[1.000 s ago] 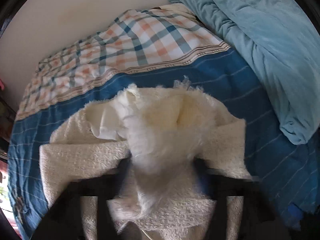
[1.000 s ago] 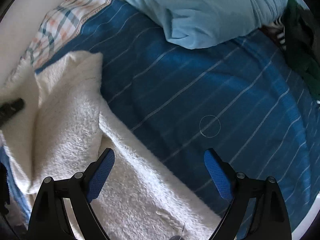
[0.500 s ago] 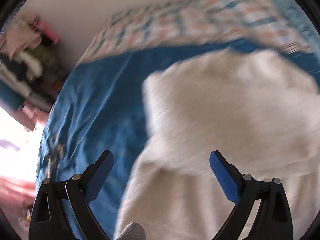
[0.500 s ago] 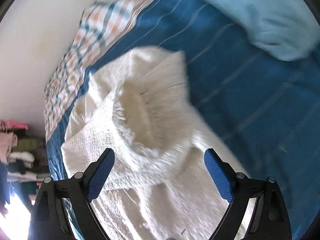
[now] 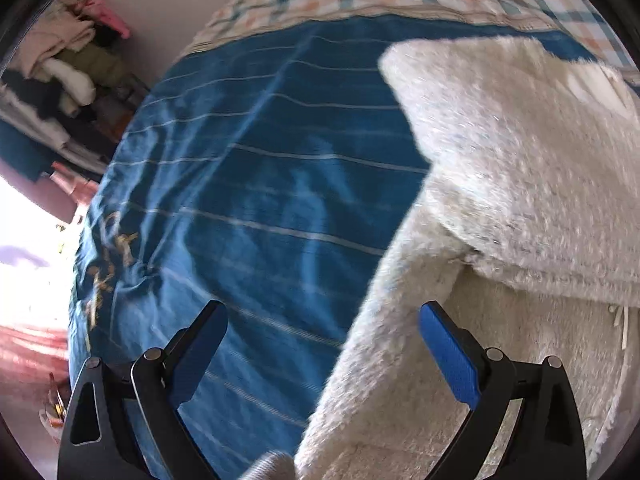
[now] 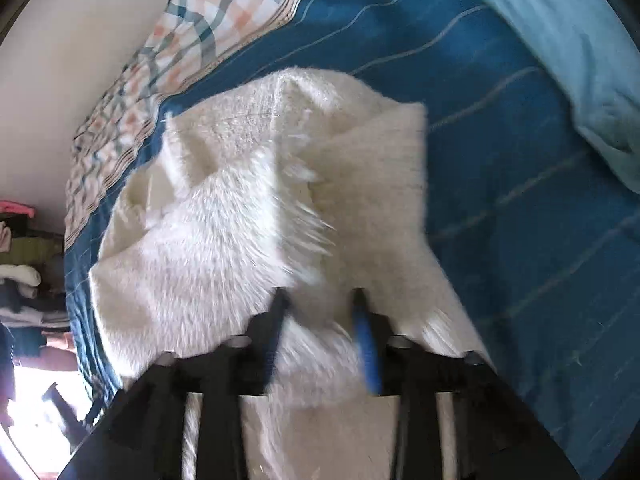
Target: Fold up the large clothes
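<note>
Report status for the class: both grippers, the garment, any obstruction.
Left hand-held gripper open, empty. Right hand-held gripper shut on fluffy cream fleece garment, bunched on blue striped bedsheet. Light blue duvet clear of garment.

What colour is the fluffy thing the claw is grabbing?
The fluffy garment is creamy white, seen best in the right wrist view, where the right claw pinches it.

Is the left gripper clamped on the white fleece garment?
No, the left gripper is open, its blue pads apart, with the white fleece garment lying ungripped beneath.
</note>
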